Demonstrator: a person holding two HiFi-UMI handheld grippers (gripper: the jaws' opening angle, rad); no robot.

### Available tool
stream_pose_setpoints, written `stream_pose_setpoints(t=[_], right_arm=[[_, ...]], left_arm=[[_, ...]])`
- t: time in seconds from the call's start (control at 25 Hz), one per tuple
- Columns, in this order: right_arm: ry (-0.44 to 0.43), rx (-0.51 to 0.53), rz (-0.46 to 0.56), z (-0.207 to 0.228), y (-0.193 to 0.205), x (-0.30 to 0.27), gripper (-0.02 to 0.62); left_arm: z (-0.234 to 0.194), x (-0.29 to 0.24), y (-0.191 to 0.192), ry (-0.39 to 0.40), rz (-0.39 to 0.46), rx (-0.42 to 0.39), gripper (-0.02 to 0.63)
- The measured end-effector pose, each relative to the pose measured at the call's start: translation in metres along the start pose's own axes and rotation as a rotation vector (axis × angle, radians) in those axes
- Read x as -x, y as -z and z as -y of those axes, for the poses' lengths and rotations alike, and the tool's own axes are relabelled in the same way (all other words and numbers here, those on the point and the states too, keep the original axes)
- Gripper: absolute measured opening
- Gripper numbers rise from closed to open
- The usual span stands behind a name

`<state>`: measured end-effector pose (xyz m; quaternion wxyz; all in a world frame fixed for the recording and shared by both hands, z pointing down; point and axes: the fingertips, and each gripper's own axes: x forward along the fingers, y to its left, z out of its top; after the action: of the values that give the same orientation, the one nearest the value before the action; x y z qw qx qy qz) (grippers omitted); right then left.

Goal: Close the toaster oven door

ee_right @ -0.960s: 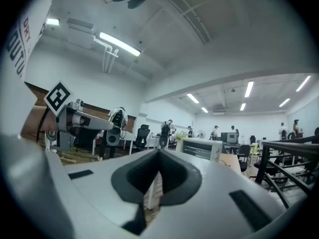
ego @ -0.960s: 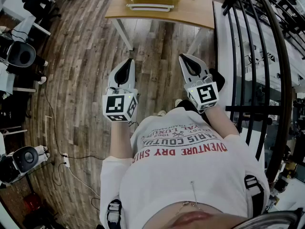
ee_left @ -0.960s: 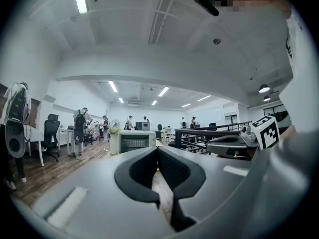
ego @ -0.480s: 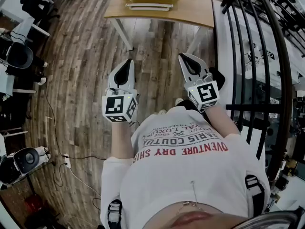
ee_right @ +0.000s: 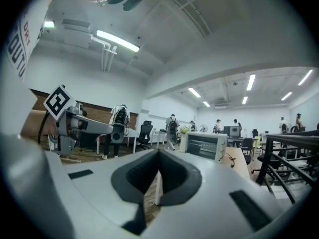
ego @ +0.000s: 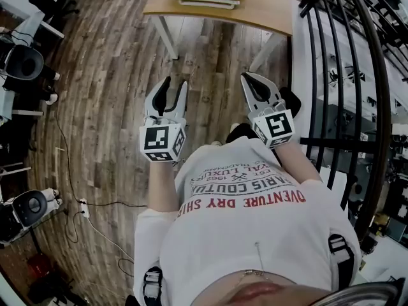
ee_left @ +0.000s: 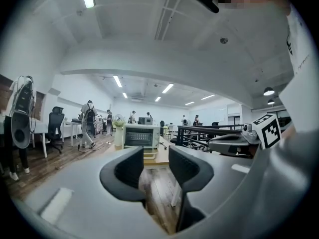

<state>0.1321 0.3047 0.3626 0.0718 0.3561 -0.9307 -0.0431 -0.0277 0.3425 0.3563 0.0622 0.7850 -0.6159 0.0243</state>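
The white toaster oven point(ee_left: 142, 136) stands on a wooden table point(ego: 255, 14) well ahead of me. In the head view only its open door point(ego: 207, 2) shows, lying flat at the table's near side. The oven also shows in the right gripper view point(ee_right: 204, 146). Both grippers hang over the wooden floor, far short of the table. The left gripper point(ego: 175, 88) point(ee_left: 156, 163) is opening its jaws, and nothing is between them. The right gripper point(ego: 250, 80) point(ee_right: 158, 156) has its jaws together and holds nothing.
A black metal railing point(ego: 344, 75) runs along my right side. Chairs and equipment point(ego: 25, 62) stand at the left, with cables point(ego: 70, 171) on the floor. Several people point(ee_left: 88, 123) stand far back in the room.
The left gripper's jaws have gone from together to apart. The table has slid slightly up in the head view. The right gripper looks unchanged.
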Motion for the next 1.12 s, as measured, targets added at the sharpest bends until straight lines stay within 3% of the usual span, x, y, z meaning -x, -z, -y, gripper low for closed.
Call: stream_pose_setpoints(t=[0.48, 1.12], right_arm=[[-0.061, -0.007, -0.038, 0.023, 0.019, -0.064, 0.006], [-0.063, -0.068, -0.050, 0.167, 0.034, -0.250, 0.005]], left_arm=[[-0.044, -0.048, 0.016, -0.055, -0.041, 0.049, 0.152], [-0.133, -0.264, 0.013, -0.055, -0.122, 0.075, 0.153]])
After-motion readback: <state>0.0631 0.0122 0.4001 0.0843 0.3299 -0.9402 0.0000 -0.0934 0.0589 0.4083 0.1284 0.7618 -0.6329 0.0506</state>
